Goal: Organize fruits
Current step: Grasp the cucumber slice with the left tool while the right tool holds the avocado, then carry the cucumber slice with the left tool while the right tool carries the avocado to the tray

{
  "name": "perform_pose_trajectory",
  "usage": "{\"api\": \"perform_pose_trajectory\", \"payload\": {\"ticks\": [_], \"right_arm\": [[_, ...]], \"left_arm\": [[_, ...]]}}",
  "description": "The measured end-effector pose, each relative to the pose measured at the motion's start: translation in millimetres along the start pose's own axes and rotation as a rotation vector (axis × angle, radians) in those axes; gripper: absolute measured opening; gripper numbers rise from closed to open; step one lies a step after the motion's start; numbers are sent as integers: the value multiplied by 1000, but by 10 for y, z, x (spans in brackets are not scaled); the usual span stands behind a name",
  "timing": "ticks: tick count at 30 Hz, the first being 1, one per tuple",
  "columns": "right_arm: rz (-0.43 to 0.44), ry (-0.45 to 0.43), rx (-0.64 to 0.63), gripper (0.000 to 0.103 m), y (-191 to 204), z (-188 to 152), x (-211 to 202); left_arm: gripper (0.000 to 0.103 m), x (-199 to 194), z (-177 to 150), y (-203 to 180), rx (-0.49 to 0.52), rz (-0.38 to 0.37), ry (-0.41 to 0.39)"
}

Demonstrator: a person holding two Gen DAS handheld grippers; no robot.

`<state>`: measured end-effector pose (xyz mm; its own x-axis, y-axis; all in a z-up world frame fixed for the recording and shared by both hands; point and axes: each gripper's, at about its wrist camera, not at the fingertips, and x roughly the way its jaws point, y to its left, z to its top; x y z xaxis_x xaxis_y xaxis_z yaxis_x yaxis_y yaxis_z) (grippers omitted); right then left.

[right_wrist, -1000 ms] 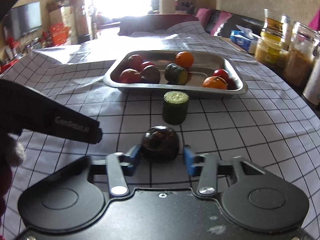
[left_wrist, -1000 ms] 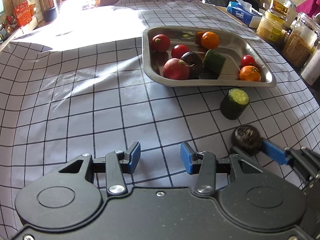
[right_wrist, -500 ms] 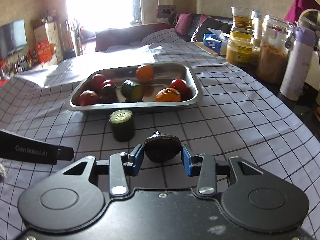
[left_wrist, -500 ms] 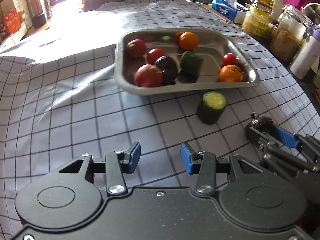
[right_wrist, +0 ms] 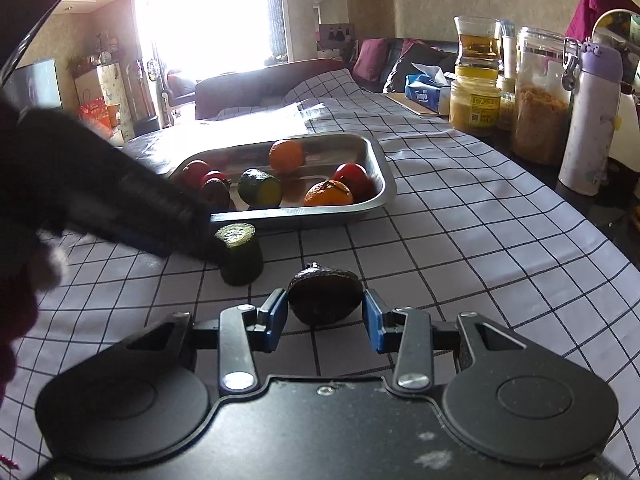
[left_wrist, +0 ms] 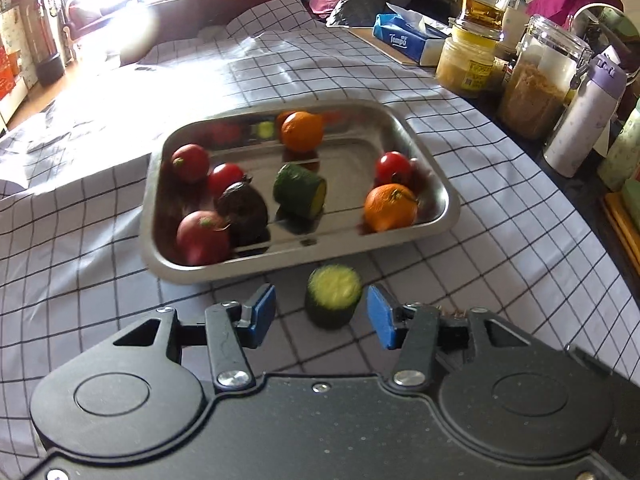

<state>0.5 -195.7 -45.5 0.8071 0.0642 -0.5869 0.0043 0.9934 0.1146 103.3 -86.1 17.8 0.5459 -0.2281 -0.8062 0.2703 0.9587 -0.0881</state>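
Note:
A steel tray (left_wrist: 448, 216) (right_wrist: 376, 200) on the checked cloth holds tomatoes, two oranges (left_wrist: 390, 208), a cucumber piece (left_wrist: 300, 190) and a dark fruit (left_wrist: 244, 210). A loose cucumber chunk (left_wrist: 334, 296) (right_wrist: 240, 254) stands upright just before the tray. My left gripper (left_wrist: 321, 316) is open with its blue pads on either side of that chunk, not touching. My right gripper (right_wrist: 325, 316) is shut on a dark avocado (right_wrist: 325, 294) and holds it above the cloth, right of the chunk.
Jars (left_wrist: 536, 84), a glass (left_wrist: 480, 4), a tissue pack (left_wrist: 404, 38) and a lilac bottle (left_wrist: 584, 120) line the table's right edge. The left gripper's dark body (right_wrist: 120, 196) reaches in from the left in the right wrist view.
My left gripper has moved forward and right until its open pads flank the loose cucumber chunk. My right gripper has lifted the avocado off the cloth.

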Motion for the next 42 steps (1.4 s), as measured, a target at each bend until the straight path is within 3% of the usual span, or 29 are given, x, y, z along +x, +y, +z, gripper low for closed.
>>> {"api": "perform_pose_trajectory", "payload": {"ticks": [21,24,35,42], "right_arm": [[-13,-24,-22,38,17,-46,-44],[-16,-25,-25,39,21,-46,-47],[-44,9,0,51,9,-16,63],[-43,49,13,51,-37,-3,153]], "left_arm": [[56,319,39,-100,-21,42,61],[43,353,38,-96,-16,40,73],[43,293,65,4,-76,-7,117],[43,153,103,56,-95,-14,102]]}}
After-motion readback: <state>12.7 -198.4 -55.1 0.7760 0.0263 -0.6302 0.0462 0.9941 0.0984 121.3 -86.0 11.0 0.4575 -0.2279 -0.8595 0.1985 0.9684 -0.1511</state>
